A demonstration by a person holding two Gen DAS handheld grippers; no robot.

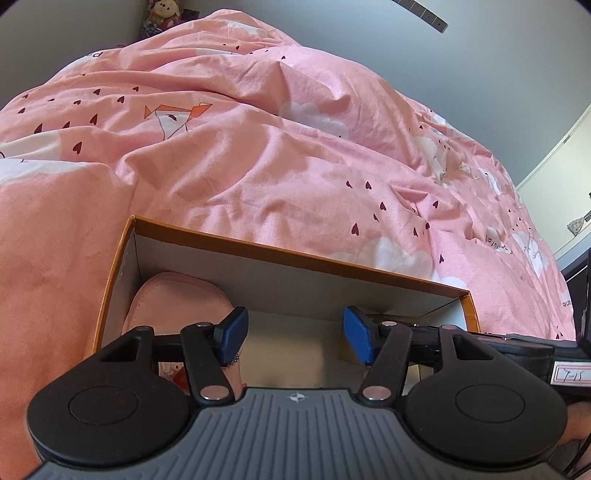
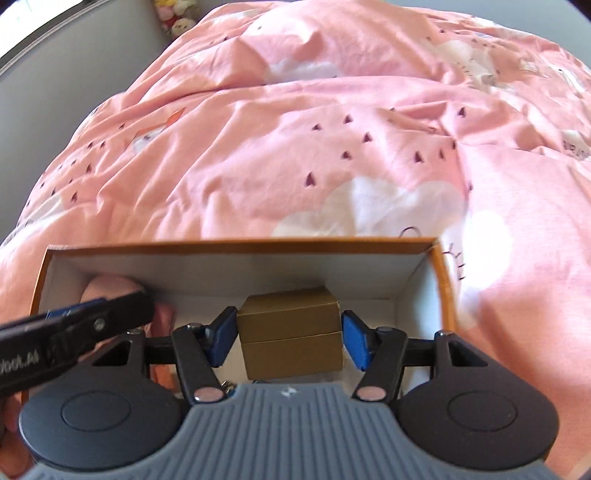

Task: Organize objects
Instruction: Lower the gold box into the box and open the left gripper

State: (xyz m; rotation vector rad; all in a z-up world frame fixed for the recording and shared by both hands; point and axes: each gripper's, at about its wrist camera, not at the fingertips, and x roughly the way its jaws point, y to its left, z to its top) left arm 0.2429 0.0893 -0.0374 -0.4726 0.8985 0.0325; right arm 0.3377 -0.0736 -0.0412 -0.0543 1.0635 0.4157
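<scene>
1. Widest in view is the rumpled pink cotton duvet (image 1: pixel 280 147) printed with dark hearts and white clouds, and it carries everything here. No loose items show on the stretch of it that either camera covers.

2. On it sits the open cardboard box with orange rim and white inner walls (image 1: pixel 295 280); both grippers point down into it.

3. At the box's left end lies a soft pink fabric pouch (image 1: pixel 173 299), already inside. I read that as one item put away.

4. Near the right end, the small brown cardboard carton (image 2: pixel 290 328) stands on the box floor, close to the far wall.

5. The right gripper (image 2: pixel 290 341) has that carton between its blue pads (image 2: pixel 355 341). A thin gap shows on the right side and the left pad looks just off the wall, so the jaws are parted around it, not clamped. My guess is that it is being set down or freshly let go; I cannot say which.

6. The left gripper (image 1: pixel 295 336) hovers over the middle of the box with jaws wide apart and nothing between them.

7. A small beaded metal chain (image 1: pixel 232 360) peeks out below the left pad, by the pouch.

8. Progress: two items are boxed, little seems left. Far-off plush toys (image 1: pixel 162 11) stay outside.
</scene>
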